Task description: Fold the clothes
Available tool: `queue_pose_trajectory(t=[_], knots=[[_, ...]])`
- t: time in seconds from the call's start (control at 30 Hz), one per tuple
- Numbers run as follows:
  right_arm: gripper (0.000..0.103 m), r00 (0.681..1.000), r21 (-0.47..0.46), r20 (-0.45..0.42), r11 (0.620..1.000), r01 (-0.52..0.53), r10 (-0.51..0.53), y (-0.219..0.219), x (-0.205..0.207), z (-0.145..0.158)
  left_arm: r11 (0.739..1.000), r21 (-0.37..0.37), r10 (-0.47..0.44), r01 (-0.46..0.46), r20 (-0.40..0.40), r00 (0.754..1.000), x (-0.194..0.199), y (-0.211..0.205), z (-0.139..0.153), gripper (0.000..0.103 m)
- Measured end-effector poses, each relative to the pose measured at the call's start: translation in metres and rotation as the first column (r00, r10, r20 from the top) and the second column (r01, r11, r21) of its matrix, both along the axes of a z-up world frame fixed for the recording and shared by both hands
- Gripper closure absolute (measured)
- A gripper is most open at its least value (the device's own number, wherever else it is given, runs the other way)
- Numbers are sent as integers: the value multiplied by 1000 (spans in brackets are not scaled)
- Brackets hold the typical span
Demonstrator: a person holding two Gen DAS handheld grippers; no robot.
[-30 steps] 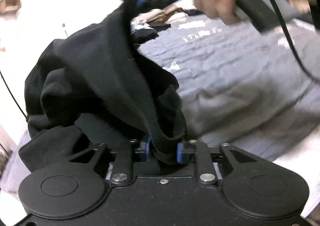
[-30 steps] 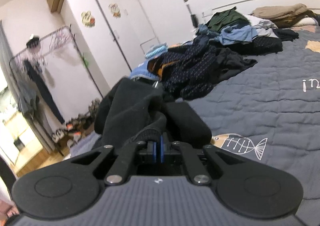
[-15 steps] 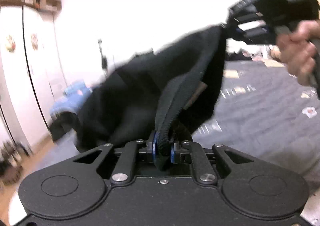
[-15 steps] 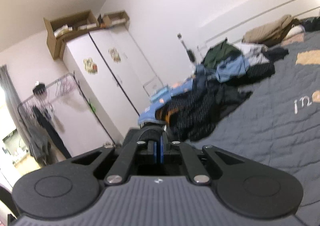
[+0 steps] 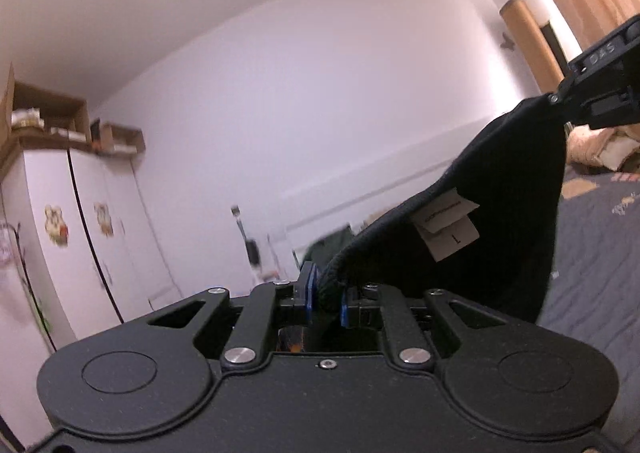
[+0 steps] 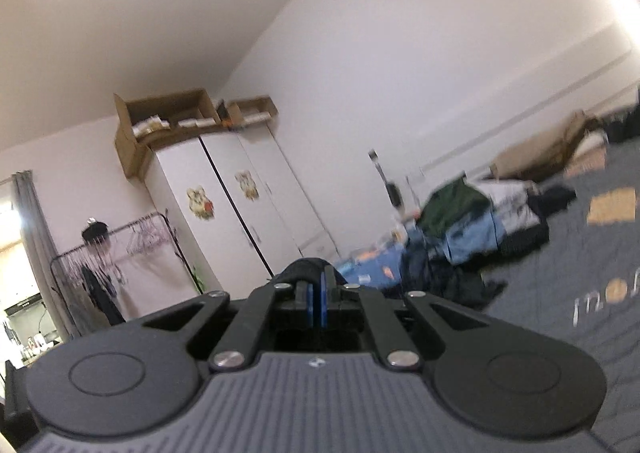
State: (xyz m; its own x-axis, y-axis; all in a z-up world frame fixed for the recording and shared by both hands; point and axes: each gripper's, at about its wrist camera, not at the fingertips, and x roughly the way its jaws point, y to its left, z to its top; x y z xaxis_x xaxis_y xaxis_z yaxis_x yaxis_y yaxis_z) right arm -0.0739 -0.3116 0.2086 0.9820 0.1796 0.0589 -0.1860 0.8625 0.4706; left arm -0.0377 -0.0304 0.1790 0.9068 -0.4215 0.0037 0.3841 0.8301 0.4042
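2 claws, left claw (image 5: 326, 295) and right claw (image 6: 316, 299), now pinch black garment (image 5: 500, 221) stretched higher.

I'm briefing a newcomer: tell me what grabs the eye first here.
A black garment hangs stretched between both tongs, its white size tags showing; the left tongs pinch its ribbed edge, the right tongs its far corner. Behind, a heap of unfolded clothes lies on the grey quilt.

The left gripper (image 5: 325, 295) is raised and tilted upward, its blue pads pinched on a black garment's (image 5: 496, 221) ribbed edge; the right gripper (image 6: 316, 303), held higher, clamps the same cloth.
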Motion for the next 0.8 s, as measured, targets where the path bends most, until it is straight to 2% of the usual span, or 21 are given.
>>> queue_pose_trajectory(t=[0.17,0.27,0.5,0.73,0.8], knots=[[100,997,-29,64,999,36,-34,-2,-33,51,1000,4,-28,28,98,995,-17,-17,52,91],[100,990,-54,128,996,71,-63,-3,-60,84,999,0,-48,49,182,982,-32,-29,88,92],[100,960,-111,252,982,156,-124,-1,-116,165,995,-29,-76,92,349,934,-80,-51,175,92],[100,918,-213,357,941,262,-175,15,-173,238,989,-63,-83,131,494,865,-132,-71,257,92],[100,910,-228,368,931,286,-190,14,-181,251,989,-52,-93,138,508,856,-144,-79,266,92]])
